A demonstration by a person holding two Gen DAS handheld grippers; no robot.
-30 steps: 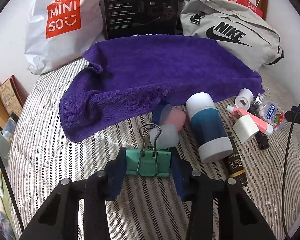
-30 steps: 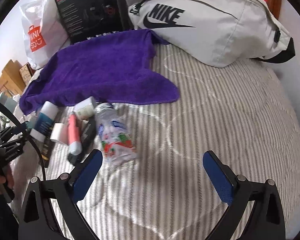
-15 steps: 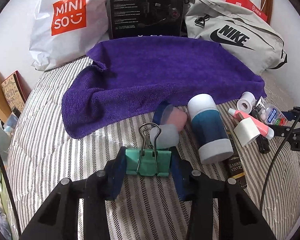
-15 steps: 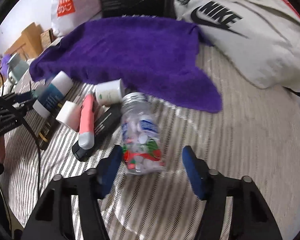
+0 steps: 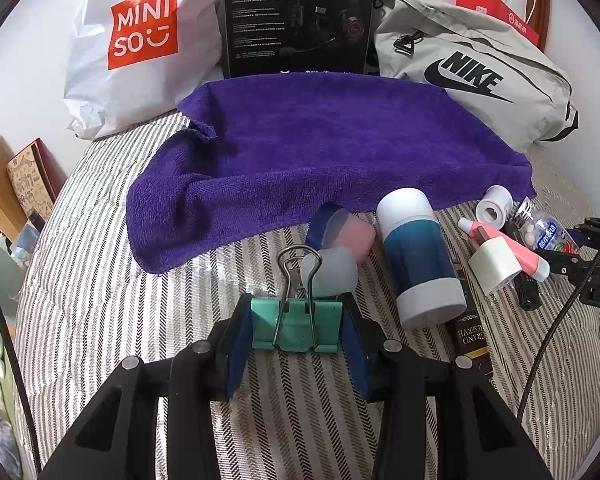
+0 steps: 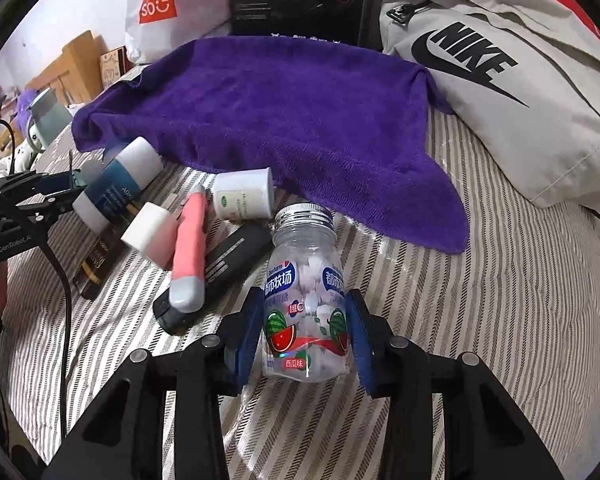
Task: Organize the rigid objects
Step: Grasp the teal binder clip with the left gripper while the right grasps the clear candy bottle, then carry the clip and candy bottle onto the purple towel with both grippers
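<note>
Now right gripper (image 6: 305,330) jaws closing on candy bottle (image 6: 305,300), white tablets inside; left gripper (image 5: 295,330) clamps binder clip (image 5: 295,326).

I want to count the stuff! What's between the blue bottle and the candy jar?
In the right wrist view: a white block, a pink tube and a black stick lie between the blue bottle and the candy jar.

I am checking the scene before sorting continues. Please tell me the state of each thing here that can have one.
Left gripper: fingers shut on the green binder clip, its wire handles up.
Right gripper: fingers closing, touching both sides of the candy bottle.
Candy bottle: lying on the bed, metal cap on.
Blue and white bottle: lying on its side.
Pink tube: capped, lying on a black case.
Purple towel: spread flat, crumpled at one end.
</note>
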